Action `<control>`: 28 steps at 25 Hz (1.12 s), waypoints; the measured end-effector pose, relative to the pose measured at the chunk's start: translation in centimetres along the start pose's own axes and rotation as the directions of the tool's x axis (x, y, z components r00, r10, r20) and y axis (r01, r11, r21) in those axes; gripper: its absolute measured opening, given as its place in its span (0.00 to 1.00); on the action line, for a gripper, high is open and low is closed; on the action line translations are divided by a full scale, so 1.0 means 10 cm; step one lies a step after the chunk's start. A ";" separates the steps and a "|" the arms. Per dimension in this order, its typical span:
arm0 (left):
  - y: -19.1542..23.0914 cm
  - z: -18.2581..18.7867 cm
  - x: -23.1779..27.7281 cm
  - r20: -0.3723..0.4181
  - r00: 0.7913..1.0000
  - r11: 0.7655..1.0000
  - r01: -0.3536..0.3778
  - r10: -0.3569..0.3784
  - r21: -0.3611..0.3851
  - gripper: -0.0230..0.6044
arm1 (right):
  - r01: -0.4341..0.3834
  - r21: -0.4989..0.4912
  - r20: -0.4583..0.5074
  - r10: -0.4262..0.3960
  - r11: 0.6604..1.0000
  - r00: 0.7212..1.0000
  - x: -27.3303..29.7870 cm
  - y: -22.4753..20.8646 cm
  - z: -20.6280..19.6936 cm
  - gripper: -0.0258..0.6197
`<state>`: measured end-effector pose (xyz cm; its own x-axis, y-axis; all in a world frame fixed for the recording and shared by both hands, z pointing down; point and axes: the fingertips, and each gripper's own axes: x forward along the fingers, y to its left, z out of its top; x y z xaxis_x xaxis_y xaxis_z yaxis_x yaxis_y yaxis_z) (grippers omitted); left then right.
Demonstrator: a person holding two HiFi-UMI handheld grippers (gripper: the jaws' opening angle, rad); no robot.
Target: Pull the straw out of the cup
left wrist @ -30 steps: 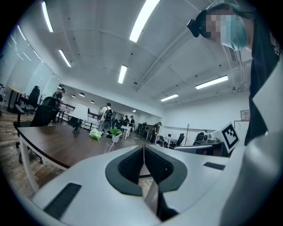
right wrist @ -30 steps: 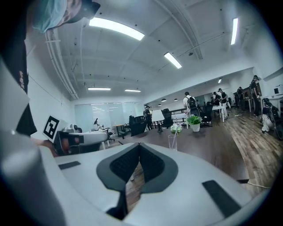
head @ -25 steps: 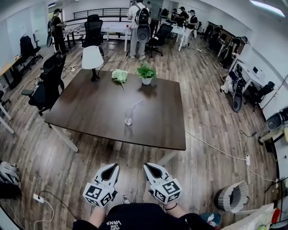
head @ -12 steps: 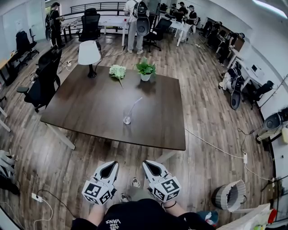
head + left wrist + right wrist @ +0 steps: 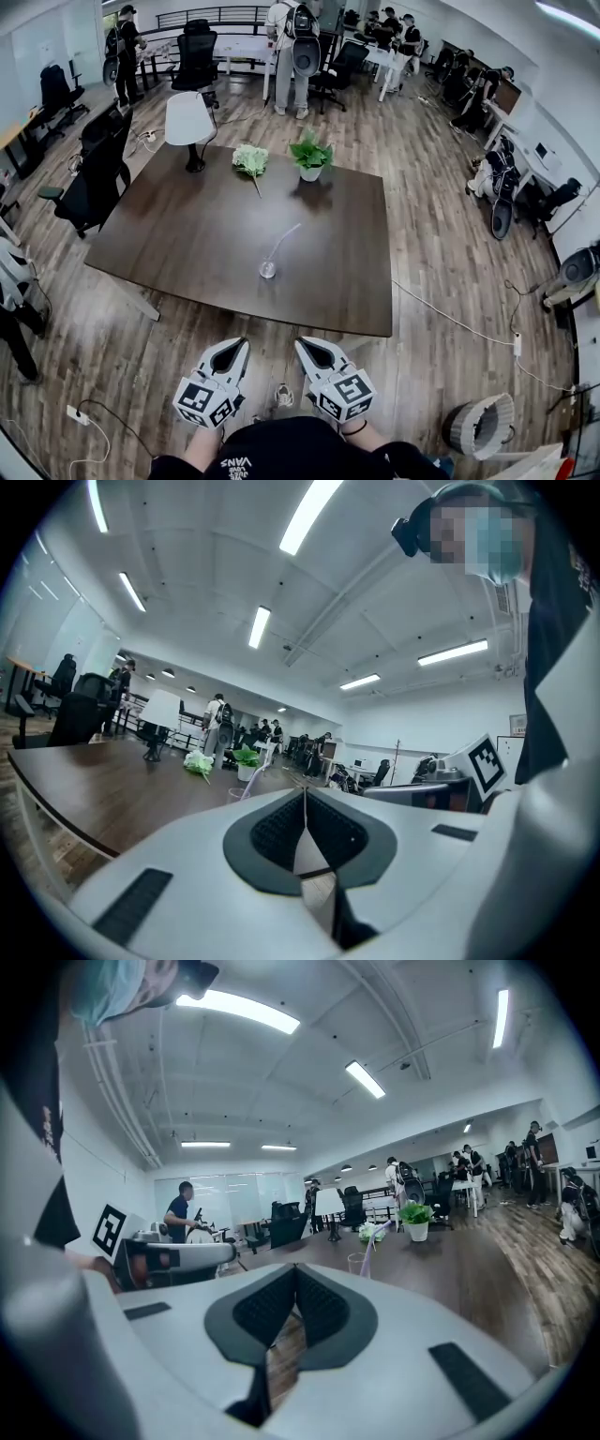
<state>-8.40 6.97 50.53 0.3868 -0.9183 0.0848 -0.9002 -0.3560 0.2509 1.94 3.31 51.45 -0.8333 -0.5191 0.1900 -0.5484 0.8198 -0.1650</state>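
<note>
Jaws on the left gripper (image 5: pixel 240 345) and the right gripper (image 5: pixel 302 343) are pressed together, holding nothing. A small clear glass cup (image 5: pixel 268 270) stands on the dark brown wooden table (image 5: pixel 187 234), with a pale lilac straw (image 5: pixel 284 242) leaning out of it. Both grippers point roughly level, side by side, short of the table's near edge.

I see the cup (image 5: pixel 268 270) on the table (image 5: pixel 169 244), nearer its front edge, with the straw (image 5: pixel 283 236) in it leaning away to the right. Along the far edge, left to right, stand a lamp (image 5: pixel 190 122), what may be a leafy bunch (image 5: pixel 249 159), and a potted plant (image 5: pixel 310 156). A chair (image 5: pixel 94 178) stands left of the table.
</note>
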 end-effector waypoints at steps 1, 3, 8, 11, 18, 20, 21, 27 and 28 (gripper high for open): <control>0.02 0.01 0.06 0.001 1.000 1.000 -0.003 0.003 0.001 0.07 | -0.004 -0.001 0.001 0.004 1.000 1.000 0.03 -0.05 0.02 0.07; 0.06 0.04 0.16 0.004 1.000 1.000 -0.011 0.011 0.004 0.07 | -0.013 -0.003 0.002 0.013 1.000 1.000 0.11 -0.15 0.05 0.07; 0.19 0.05 0.38 0.011 0.999 0.999 -0.035 0.035 0.010 0.07 | -0.037 -0.008 0.004 0.037 0.999 0.999 0.29 -0.36 0.08 0.07; 0.24 0.09 0.50 0.018 0.999 0.999 -0.051 0.050 0.010 0.07 | -0.053 -0.014 0.006 0.053 0.998 0.999 0.37 -0.47 0.13 0.07; 0.29 0.13 0.72 0.034 0.995 0.996 -0.091 0.091 0.016 0.07 | -0.094 -0.023 0.007 0.094 0.995 0.996 0.49 -0.71 0.20 0.07; 0.30 0.14 0.76 0.037 0.994 0.994 -0.105 0.104 0.012 0.07 | -0.105 -0.025 0.007 0.105 0.994 0.994 0.51 -0.76 0.22 0.07; 0.30 0.14 0.78 0.037 0.993 0.994 -0.112 0.111 0.011 0.07 | -0.110 -0.025 0.006 0.110 0.994 0.994 0.52 -0.78 0.23 0.07; 0.34 0.08 0.86 0.025 0.990 0.991 -0.136 0.135 0.000 0.07 | -0.128 -0.016 0.001 0.128 0.992 0.992 0.60 -0.90 0.19 0.07; 0.34 0.07 0.87 0.023 0.990 0.991 -0.137 0.137 0.000 0.07 | -0.130 -0.014 0.000 0.130 0.991 0.992 0.60 -0.91 0.18 0.07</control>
<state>-8.28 -2.36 51.45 0.2552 -0.9621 0.0957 -0.9447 -0.2270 0.2367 1.74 -7.70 52.32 -0.8975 -0.4084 0.1667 -0.4345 0.8835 -0.1750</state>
